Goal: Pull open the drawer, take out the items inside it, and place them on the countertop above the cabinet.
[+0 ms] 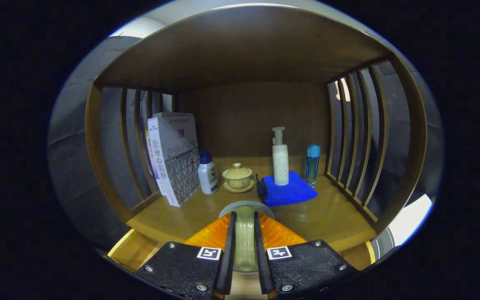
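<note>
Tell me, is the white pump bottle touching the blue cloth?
Touching. In the gripper view the white pump bottle stands upright on the folded blue cloth, its base resting on it.

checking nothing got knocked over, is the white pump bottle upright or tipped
Upright: the white pump bottle stands on the blue cloth, pump head on top, beyond the claw, which is shut on a pale round item.

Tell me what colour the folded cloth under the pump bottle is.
Bright blue. The cloth lies under the white pump bottle, beyond the hand-held gripper, seen in the gripper view.
</note>
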Tool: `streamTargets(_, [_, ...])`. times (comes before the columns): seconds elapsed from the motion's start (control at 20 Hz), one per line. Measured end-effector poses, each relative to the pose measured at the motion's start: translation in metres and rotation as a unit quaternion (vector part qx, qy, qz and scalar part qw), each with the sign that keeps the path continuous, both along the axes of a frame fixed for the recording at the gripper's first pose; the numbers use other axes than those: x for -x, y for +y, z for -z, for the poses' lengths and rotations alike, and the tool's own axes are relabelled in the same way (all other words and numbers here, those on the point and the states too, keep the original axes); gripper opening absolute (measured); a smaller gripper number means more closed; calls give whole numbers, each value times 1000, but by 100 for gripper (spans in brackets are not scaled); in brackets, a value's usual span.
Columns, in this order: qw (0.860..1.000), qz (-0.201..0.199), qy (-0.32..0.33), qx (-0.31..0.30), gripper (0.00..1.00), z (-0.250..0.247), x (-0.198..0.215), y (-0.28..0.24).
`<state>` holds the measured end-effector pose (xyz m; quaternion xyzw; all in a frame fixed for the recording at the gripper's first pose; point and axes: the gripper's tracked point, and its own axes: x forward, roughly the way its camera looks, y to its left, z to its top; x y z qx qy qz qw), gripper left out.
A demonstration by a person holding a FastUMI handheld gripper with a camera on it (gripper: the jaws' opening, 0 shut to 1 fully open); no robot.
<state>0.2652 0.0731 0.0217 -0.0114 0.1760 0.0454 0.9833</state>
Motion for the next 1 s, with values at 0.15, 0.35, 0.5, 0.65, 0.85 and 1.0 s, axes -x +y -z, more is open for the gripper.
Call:
streamTargets(0.15, [1000,11,16,-9,26,10,-19,1])
streamTargets(0.35, [999,29,27,2,27,23,-33,-6])
streamTargets(0.5, [999,40,22,9,30,26,-42,-11])
streamTargets(0.65, [999,44,14,12,45,21,-42,-17])
streamTargets(0.85, [999,38,-11,12,84,6,-29,-19])
streamTargets(1.0, [999,31,-32,-10,94,-10,-11,-18])
